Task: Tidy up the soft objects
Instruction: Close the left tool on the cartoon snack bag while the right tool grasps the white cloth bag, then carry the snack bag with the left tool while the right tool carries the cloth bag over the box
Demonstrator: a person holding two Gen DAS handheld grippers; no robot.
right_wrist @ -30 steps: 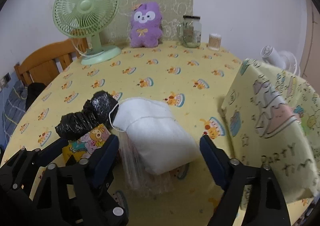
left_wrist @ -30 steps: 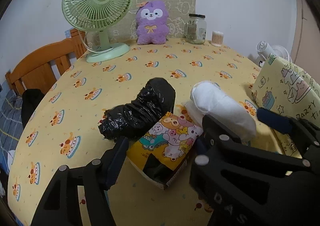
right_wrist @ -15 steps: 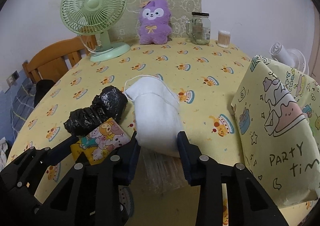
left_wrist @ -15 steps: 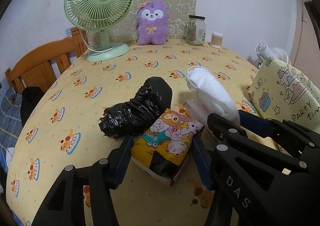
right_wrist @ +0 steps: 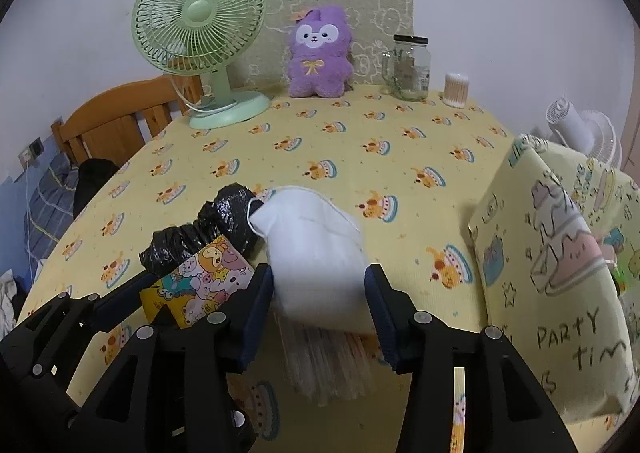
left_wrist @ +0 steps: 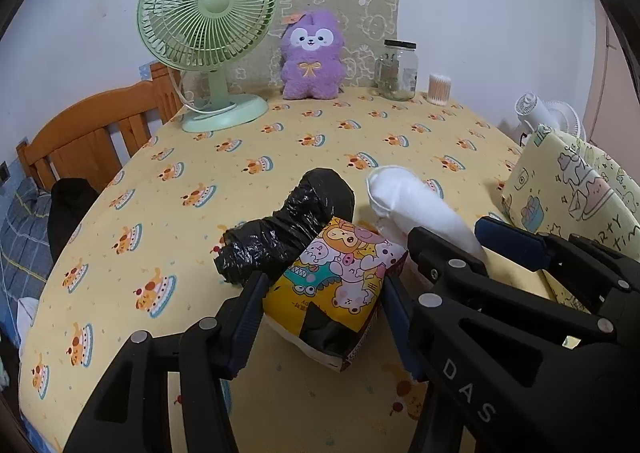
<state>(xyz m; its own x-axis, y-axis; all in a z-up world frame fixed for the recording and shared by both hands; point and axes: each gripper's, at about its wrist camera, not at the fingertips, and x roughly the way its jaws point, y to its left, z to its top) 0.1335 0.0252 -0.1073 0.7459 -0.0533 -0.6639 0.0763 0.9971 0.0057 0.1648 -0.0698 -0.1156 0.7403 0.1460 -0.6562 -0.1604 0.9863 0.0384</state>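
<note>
A cartoon-printed yellow packet [left_wrist: 340,265] sits between the pads of my left gripper [left_wrist: 325,281], which press on its two sides. A crumpled black plastic bundle [left_wrist: 292,229] lies against the packet's far left side. My right gripper [right_wrist: 318,281] has a soft white pouch [right_wrist: 316,249] between its pads. Its jaws are opening, but both pads still touch the pouch. A clear plastic bag [right_wrist: 332,357] hangs below the pouch. The pouch [left_wrist: 416,209] tilts up off the yellow tablecloth [left_wrist: 280,157]. The packet [right_wrist: 200,281] and the bundle [right_wrist: 200,229] show at the left of the right wrist view.
A tall yellow "party time" bag [right_wrist: 560,273] stands close on the right. At the far edge stand a green fan [left_wrist: 208,33], a purple plush [left_wrist: 312,57], a glass jar [left_wrist: 396,69] and a cotton-swab tub [left_wrist: 440,89]. A wooden chair [left_wrist: 88,133] is at the left.
Both pairs of jaws closed in: the left onto the cartoon packet, the right onto the white pouch. The right squeezed the pouch narrow, then eased wider. The pouch tipped up.
</note>
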